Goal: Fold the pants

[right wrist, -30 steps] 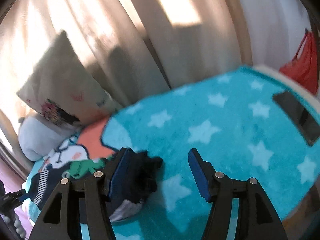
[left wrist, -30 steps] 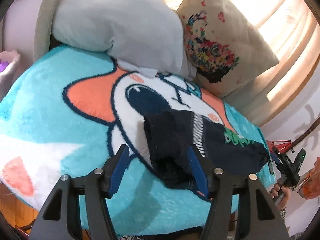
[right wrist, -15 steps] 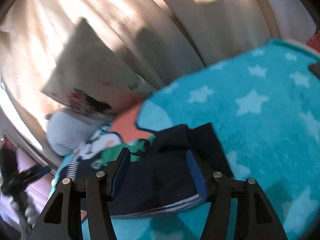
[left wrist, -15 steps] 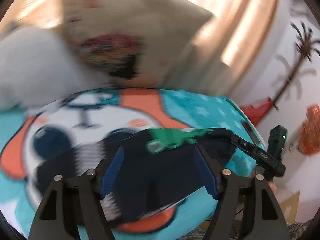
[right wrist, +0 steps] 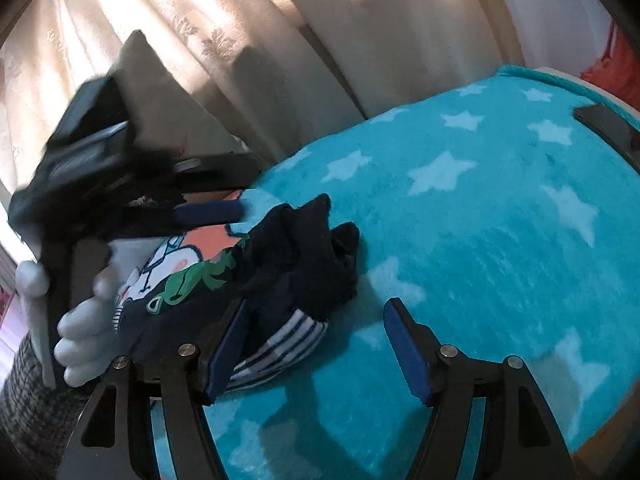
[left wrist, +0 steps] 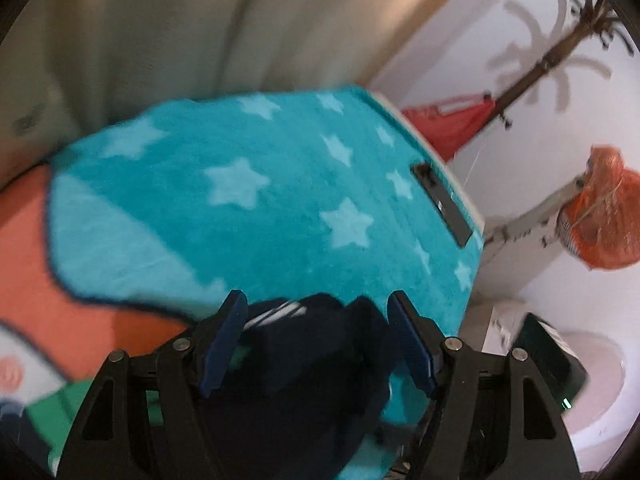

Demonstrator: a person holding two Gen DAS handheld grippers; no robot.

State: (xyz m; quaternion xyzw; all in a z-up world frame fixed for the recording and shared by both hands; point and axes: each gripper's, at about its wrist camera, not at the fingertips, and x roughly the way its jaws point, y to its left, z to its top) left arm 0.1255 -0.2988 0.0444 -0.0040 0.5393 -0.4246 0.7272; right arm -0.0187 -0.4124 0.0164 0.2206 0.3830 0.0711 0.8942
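Note:
The dark navy pants (right wrist: 296, 252) with a green print and striped cuffs lie bunched on the teal star blanket (right wrist: 480, 208). My right gripper (right wrist: 316, 344) is open, its left finger (right wrist: 228, 344) beside the striped cuff, empty. My left gripper (left wrist: 316, 344) is open with the crumpled pants end (left wrist: 312, 344) lying between its fingers, not clamped. The left gripper also shows in the right wrist view (right wrist: 208, 212), held by a gloved hand (right wrist: 84, 336) over the far side of the pants.
A black flat device (left wrist: 442, 208) lies near the blanket's right edge (right wrist: 608, 124). Beige curtains (right wrist: 240, 40) hang behind, with a cushion (right wrist: 152, 92) against them. An orange bag (left wrist: 604, 216) and a red bag (left wrist: 452, 124) hang by the white wall.
My left gripper has swung right along the pants to their crumpled end near the blanket's right edge. My right gripper has drawn back, with the pants' end now left of its jaws.

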